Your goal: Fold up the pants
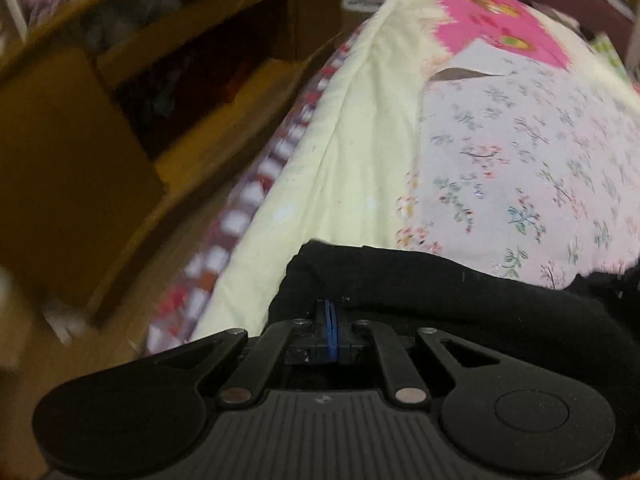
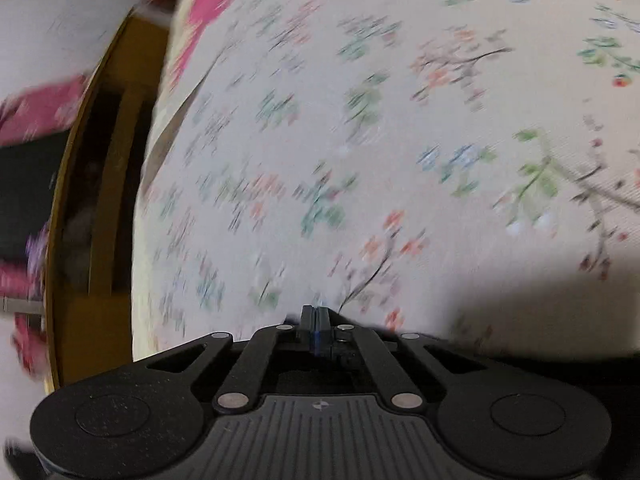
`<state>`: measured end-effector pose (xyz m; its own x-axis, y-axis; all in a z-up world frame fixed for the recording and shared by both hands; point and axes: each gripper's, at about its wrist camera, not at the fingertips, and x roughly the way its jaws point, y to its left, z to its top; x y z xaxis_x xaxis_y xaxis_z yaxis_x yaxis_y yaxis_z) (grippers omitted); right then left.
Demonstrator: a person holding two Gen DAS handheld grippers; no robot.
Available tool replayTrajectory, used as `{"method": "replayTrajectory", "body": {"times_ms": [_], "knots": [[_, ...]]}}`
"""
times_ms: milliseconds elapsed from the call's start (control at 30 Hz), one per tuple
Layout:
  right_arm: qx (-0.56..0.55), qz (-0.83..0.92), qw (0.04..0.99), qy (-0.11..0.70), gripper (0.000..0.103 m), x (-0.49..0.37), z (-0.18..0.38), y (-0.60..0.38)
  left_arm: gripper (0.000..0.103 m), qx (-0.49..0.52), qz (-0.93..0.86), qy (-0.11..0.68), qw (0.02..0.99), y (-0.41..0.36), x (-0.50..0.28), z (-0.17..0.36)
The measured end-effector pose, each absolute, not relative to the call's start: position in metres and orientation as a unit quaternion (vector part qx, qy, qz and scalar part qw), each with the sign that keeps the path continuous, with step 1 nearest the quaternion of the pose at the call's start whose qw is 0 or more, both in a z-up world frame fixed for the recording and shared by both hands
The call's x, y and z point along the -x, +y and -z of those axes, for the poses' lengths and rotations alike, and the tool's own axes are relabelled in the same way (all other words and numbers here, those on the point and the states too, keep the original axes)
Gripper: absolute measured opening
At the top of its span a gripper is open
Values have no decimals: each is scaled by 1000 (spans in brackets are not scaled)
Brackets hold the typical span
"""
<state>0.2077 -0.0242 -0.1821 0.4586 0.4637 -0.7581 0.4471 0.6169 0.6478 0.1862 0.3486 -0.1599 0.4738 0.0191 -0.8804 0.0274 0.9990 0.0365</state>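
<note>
Left gripper (image 1: pixel 331 312): fingers drawn together, blue pads meeting with hardly a gap; its tips sit against the near edge of the black pants, and whether cloth is pinched between the pads cannot be told, since black fingers merge with black fabric.
Right gripper (image 2: pixel 317 318): clenched tight, nothing visible between the fingers; its tips sit over the floral sheet, and contact with it cannot be told.
Pants (image 1: pixel 440 292): black cloth lying across the near part of the bed, a rounded fold or hem just beyond the left fingertips, the bulk running off toward the right edge of the left wrist view. In the right wrist view only a dark strip at the lower right, behind the gripper body, may belong to them; too dark to be sure.
Floral sheet (image 2: pixel 360 160): pale, printed with small sprigs in green, blue and orange, spread beyond the pants; blurred in the right wrist view.
Cream blanket (image 1: pixel 340 152): beside the floral sheet, running along the bed's edge.
Pink patch (image 1: pixel 492 20): bright pink printed cloth at the far end of the bed.
Patterned edge (image 1: pixel 256 196): red-and-white chequered band below the cream blanket.
Wooden shelf (image 1: pixel 120 100): yellow-brown unit beside the bed, dark compartments, contents blurred.
</note>
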Motion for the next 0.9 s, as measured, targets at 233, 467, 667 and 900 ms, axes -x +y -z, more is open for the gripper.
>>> {"method": "replayTrajectory", "body": {"times_ms": [233, 467, 667, 900], "knots": [[-373, -120, 762, 516, 0, -204, 154, 25, 23, -209, 88, 394, 891, 266, -158, 148], [-408, -67, 745, 523, 0, -207, 187, -2, 25, -156, 11, 501, 851, 331, -139, 174], [-365, -128, 771, 505, 3, -180, 135, -5, 27, -171, 7, 477, 862, 321, -127, 145], [-330, -176, 762, 529, 7, -132, 124, -5, 28, -177, -20, 474, 862, 314, -110, 133]]}}
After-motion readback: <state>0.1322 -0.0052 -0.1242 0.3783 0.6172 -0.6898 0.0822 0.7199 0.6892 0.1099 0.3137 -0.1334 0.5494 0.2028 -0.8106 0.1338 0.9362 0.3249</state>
